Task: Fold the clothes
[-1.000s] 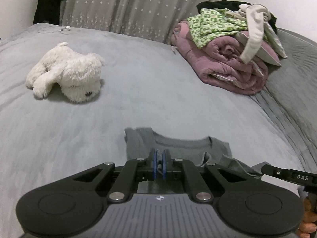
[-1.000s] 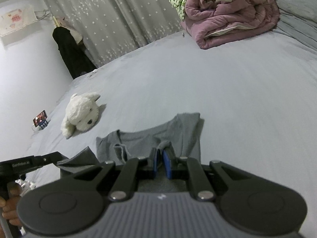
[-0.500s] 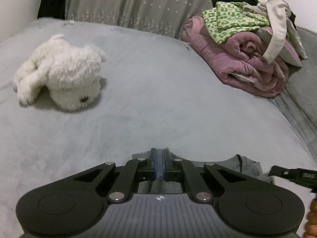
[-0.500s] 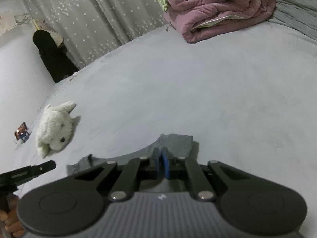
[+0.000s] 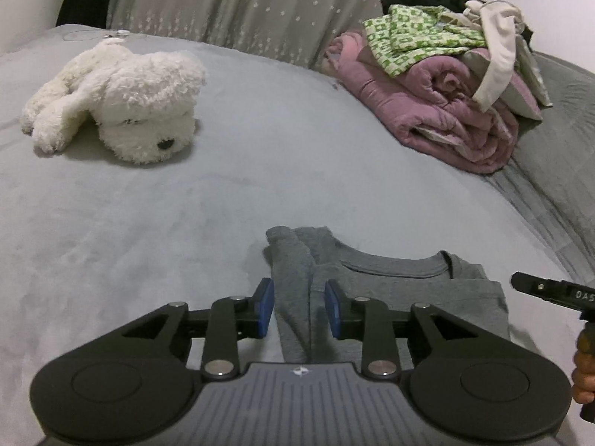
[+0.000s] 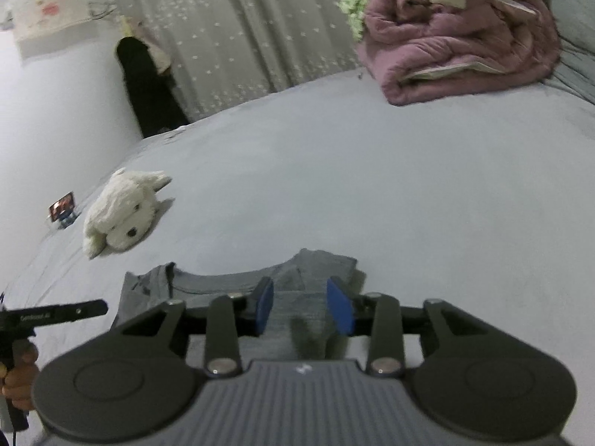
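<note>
The grey T-shirt point(image 5: 390, 286) lies flat on the grey bed point(image 5: 186, 215), neckline toward the curtain, with its folded-in sleeves at each side and its width running left to right. The left gripper point(image 5: 297, 306) and right gripper point(image 6: 302, 306) hover over it, jaws spread, gripping nothing.

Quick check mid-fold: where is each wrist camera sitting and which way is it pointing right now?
Left wrist: behind the open left gripper, low over the bed, facing the grey T-shirt's left shoulder; the right hand shows at the right edge.
Right wrist: behind the open right gripper, facing the shirt's right shoulder; the left hand shows at the left edge.
Shared: the T-shirt, plush dog, purple quilt, curtain.
</note>
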`<state>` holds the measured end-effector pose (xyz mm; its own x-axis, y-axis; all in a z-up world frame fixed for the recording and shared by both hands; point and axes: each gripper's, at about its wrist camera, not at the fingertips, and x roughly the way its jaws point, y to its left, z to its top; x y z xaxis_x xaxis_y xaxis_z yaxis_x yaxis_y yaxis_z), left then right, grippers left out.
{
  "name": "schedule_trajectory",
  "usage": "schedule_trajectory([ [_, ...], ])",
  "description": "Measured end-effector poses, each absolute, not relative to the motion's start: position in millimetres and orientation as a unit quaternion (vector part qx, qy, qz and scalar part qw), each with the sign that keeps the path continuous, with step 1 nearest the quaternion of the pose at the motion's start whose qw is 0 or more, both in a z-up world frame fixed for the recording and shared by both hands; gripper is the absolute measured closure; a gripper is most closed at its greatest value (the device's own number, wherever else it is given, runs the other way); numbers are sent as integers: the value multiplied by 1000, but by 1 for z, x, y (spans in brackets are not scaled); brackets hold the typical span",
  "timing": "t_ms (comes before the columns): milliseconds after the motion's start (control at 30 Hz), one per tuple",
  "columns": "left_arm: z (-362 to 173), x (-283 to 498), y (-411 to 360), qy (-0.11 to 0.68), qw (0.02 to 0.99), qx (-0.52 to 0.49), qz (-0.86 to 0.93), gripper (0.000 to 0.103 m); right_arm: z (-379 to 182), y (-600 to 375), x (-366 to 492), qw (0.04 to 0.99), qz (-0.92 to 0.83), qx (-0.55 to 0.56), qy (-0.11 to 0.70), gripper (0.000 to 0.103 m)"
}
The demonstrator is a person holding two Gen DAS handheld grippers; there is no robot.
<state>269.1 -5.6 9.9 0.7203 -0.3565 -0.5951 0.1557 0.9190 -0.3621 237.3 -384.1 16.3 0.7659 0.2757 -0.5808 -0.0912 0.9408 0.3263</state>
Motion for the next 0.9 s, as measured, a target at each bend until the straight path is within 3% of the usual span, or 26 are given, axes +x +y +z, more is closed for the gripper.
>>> schedule_trajectory([
  [367,0,274,-30,346,919,-96,-165,71,-15,-377,243,924,122,115,344,68],
  [500,-5,276,-31,350,919,-86,-157,87,-24,-375,240,923,132,111,344,79],
  [667,-3,266,-34,345,928,-67,-125,94,-23,-371,236,930,131,103,329,89],
  [900,2,265,-32,336,931,-66,-124,94,-21,-369,232,933,120,96,325,86],
])
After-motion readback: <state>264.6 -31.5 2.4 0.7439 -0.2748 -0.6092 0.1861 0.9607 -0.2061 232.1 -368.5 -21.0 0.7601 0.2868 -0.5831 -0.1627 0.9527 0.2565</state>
